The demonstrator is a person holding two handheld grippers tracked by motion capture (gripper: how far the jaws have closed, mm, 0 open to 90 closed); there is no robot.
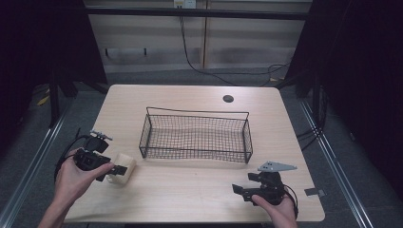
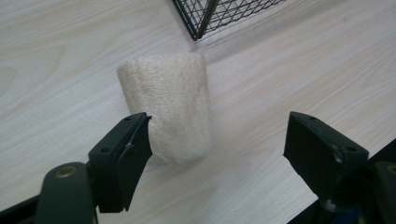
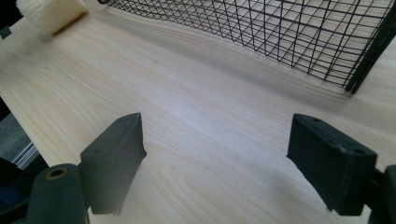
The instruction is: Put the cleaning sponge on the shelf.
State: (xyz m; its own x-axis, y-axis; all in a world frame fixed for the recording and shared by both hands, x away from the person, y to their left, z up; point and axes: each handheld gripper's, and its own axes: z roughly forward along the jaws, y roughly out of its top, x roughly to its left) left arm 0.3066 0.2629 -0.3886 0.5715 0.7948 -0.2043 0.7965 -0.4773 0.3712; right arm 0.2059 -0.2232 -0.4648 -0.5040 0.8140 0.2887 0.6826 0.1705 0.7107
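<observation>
the sponge (image 2: 166,105) lies on the table (image 1: 190,185) near its left edge, just off the basket's (image 1: 196,135) left corner, the left gripper (image 1: 116,170) parted around it without pinching, perhaps lining up a grasp, while the right gripper (image 1: 240,191) waits open and the basket sits empty.

- Left gripper (image 1: 115,169): black boxy body, a black cable looping off it, a small grey plate on top
- Right gripper (image 1: 240,190): black body with a grey three-cornered plate above and a black cable at its side
- Jaws in both gripper views: chunky matte-black blocks with recessed screw holes
- Brass-coloured rivet on the arm of the lower-left jaw in each gripper view
- Forearms bare, no sleeves
</observation>
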